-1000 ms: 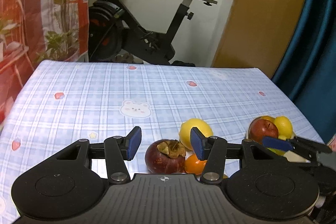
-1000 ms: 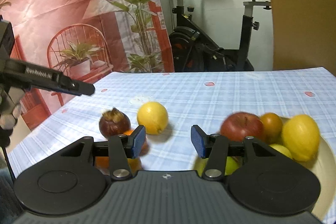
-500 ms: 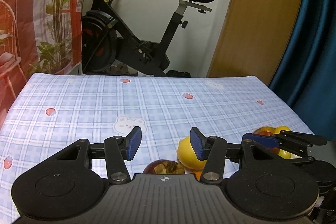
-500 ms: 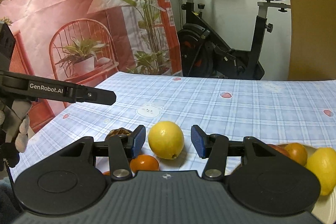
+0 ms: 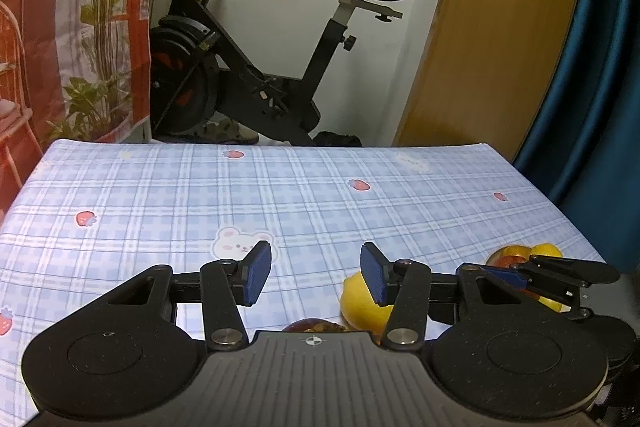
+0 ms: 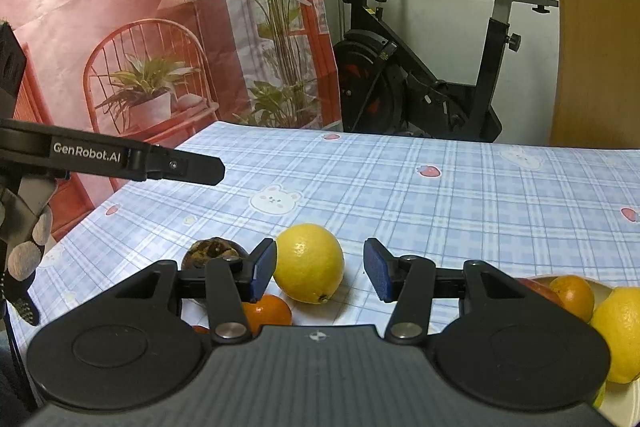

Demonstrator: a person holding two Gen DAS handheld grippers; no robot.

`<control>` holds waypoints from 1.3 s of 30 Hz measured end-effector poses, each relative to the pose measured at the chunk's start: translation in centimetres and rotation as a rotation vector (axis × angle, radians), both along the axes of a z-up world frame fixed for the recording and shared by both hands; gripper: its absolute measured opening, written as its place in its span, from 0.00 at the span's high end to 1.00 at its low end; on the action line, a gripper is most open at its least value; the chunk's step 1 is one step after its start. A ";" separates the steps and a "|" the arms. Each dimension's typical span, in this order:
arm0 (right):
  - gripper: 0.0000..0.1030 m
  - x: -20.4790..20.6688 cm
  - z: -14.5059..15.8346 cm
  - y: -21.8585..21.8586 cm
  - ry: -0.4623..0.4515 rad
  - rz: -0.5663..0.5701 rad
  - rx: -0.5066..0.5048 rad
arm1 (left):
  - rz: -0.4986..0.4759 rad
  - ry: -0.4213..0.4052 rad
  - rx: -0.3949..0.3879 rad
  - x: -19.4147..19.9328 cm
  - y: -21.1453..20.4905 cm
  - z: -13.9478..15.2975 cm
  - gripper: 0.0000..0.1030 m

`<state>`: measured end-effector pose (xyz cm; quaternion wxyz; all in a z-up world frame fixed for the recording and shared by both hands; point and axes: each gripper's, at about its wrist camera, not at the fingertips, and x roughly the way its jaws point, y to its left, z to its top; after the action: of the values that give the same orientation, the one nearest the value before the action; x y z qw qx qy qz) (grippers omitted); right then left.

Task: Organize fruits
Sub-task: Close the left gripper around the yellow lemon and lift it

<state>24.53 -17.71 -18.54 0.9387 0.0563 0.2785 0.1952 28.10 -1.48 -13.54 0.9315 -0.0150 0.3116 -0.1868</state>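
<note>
My right gripper [image 6: 319, 269] has its fingers [image 6: 262, 269] apart and they grasp nothing. A yellow lemon [image 6: 309, 263] lies on the bench [image 6: 440, 195] in the gap between them, close to the left finger, but I cannot tell if it touches that pad. It is well clear of the right pad. Nearest to me, a small orange [image 6: 266, 310] peeks out under the left finger, and a dark round fruit with a brown cap [image 6: 212, 250] sits just behind that finger. At the right edge a plate [image 6: 618, 403] holds another lemon [image 6: 620, 331], an orange fruit [image 6: 574, 295] and a bit of a red fruit [image 6: 536, 289]. My left gripper [image 5: 316, 273] also has its fingers [image 5: 256, 273] released, with nothing between them but the blue checked cloth; its fingers have just closed a tiny bit. From this camera the lemon [image 5: 362, 309] sits low, partly behind the right finger and not in the gap. The dark fruit [image 5: 312, 325] only just shows over the gripper's body. Further out, the right gripper's [image 5: 560, 273] black tip reaches in from the side in front of the plate fruits [image 5: 516, 253]. Past the bench stand an exercise bike [image 5: 256, 67], a wooden door [image 5: 500, 27] and a blue curtain [image 5: 600, 67].
</note>
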 end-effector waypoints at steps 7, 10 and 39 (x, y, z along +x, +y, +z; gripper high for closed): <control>0.50 0.9 -0.6 0.2 0.020 0.008 0.006 | -0.022 0.043 -0.026 1.5 -0.3 -0.8 0.49; 0.49 1.3 -0.8 0.8 0.029 0.023 0.010 | -0.049 0.090 -0.041 2.2 -0.7 -1.5 0.49; 0.43 4.3 -3.3 2.4 0.142 0.033 0.018 | -0.183 0.283 -0.113 4.6 -3.4 -6.1 0.43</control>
<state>28.86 -15.27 -21.80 0.9127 0.0738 0.3436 0.2087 32.66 -4.92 -19.61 0.8553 -0.0651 0.4285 -0.2840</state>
